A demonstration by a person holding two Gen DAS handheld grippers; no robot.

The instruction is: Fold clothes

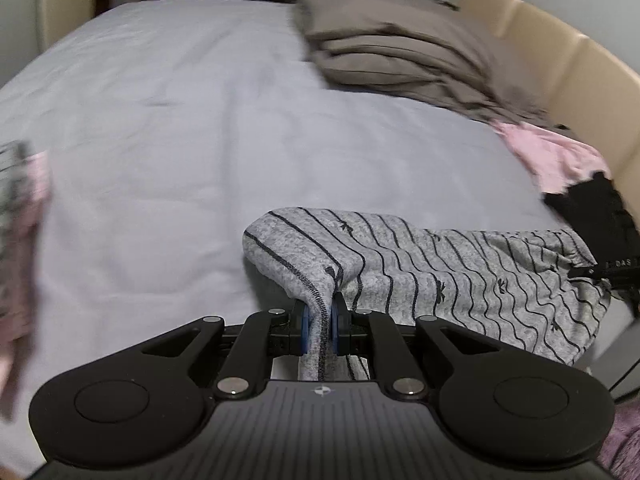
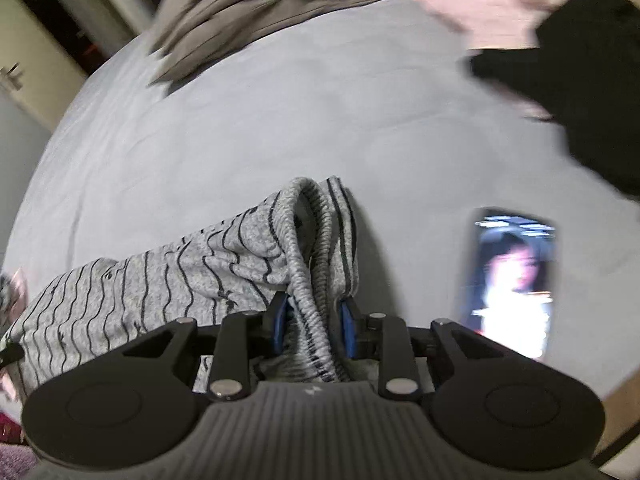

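Grey striped garment (image 1: 420, 264) spans the bed (image 1: 180, 140), its hemmed edge clamped by left claw (image 1: 320, 322), its waistband by right claw (image 2: 314, 326); lit phone (image 2: 512, 280) just beside, taupe folded stack (image 1: 392, 48) well beyond.

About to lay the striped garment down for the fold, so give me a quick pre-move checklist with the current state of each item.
1. Left gripper clamped on the grey striped garment: ok, hem pinched between the pads.
2. Right gripper clamped on the ribbed waistband: ok.
3. Fabric spread flat between the grippers: not ok, it sags and bunches.
4. Open grey bedsheet ahead: ok.
5. Phone clear of the drop zone: not ok, it lies just right of the right gripper.
6. Garment fully off the bed: cannot tell.
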